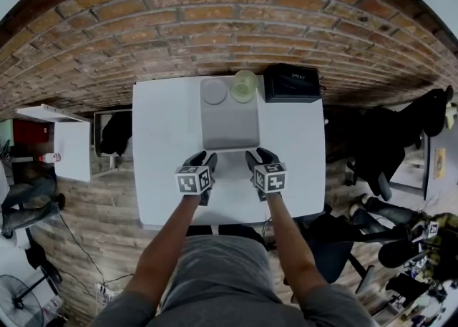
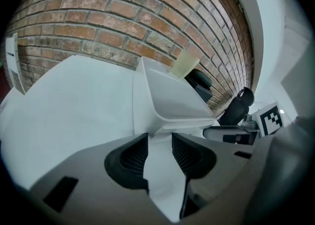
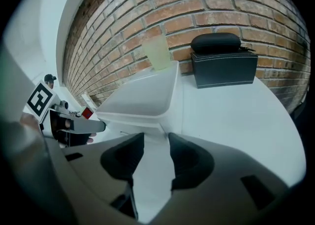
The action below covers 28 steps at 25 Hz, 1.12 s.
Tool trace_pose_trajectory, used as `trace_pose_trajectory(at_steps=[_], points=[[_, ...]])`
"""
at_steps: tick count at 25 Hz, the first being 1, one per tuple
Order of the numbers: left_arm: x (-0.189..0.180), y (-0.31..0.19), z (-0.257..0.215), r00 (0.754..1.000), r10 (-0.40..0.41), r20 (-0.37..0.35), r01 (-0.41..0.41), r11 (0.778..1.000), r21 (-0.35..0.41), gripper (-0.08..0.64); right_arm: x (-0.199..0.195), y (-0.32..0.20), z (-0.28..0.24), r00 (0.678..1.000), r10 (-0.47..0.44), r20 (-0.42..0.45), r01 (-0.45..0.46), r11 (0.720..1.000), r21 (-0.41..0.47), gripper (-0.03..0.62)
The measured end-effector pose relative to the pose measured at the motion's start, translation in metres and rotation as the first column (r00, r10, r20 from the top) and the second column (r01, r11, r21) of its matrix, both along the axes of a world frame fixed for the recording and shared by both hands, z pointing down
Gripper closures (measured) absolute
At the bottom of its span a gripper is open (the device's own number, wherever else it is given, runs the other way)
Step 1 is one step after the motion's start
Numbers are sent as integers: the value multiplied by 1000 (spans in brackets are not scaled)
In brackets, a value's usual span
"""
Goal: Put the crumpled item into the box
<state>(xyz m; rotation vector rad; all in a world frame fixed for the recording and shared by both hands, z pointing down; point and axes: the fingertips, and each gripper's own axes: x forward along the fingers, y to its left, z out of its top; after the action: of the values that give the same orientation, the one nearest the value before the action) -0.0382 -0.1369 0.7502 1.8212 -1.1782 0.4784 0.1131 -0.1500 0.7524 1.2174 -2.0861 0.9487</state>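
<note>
The left tool [image 2: 158,139] is released, its jaws standing apart with only bare white surface [image 1: 164,147] between them. The right tool [image 3: 156,139] is released as well, its jaws apart over the same bare surface and holding nothing. The two are held side by side, close together but not touching, and each shows at the inner edge of the other's view. Just ahead of both sets of tips lies the box [image 1: 229,129], a shallow pale tray. Its near wall comes almost up to the jaws, and one near corner of it faces each tool. No jaw can be seen touching it. At the box's far end, ahead and slightly right of the left tool, is a pale green cup [image 1: 243,86]. Whether the cup is crumpled, or whether it sits inside the far rim or just beyond it, cannot be told from here. Beside the cup, ahead of the left tool, a round grey disc [image 1: 214,91] lies at the far left corner of the box. Farther ahead and to the right of the right tool, a black case [image 1: 292,82] sits on the surface against the brick wall [image 1: 215,25].
</note>
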Motion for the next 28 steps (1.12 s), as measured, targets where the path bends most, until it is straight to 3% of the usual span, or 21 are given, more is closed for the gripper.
trace_pose_trajectory(at_steps=[8, 14, 18, 22, 25, 28], points=[[3, 4, -8, 1000, 25, -2, -25, 1000, 19, 408, 5, 5, -3, 1000, 5, 16, -5, 1000, 26, 413], [6, 23, -29, 996, 76, 44, -80, 991, 104, 408, 11, 27, -23, 999, -23, 29, 20, 996, 91, 411], [6, 36, -61, 996, 67, 54, -76, 978, 195, 408, 27, 40, -54, 1000, -18, -5, 19, 983, 182, 407], [-3, 53, -98, 997, 32, 67, -50, 959, 281, 408, 30, 58, -92, 988, -97, -120, 128, 951, 282, 408], [-8, 69, -123, 997, 8, 81, -35, 941, 336, 408, 37, 71, -117, 988, -98, -116, 132, 933, 335, 405], [-15, 91, -144, 990, 0, 141, -55, 919, 390, 408, 41, 83, -134, 991, -98, -88, 123, 924, 362, 402]])
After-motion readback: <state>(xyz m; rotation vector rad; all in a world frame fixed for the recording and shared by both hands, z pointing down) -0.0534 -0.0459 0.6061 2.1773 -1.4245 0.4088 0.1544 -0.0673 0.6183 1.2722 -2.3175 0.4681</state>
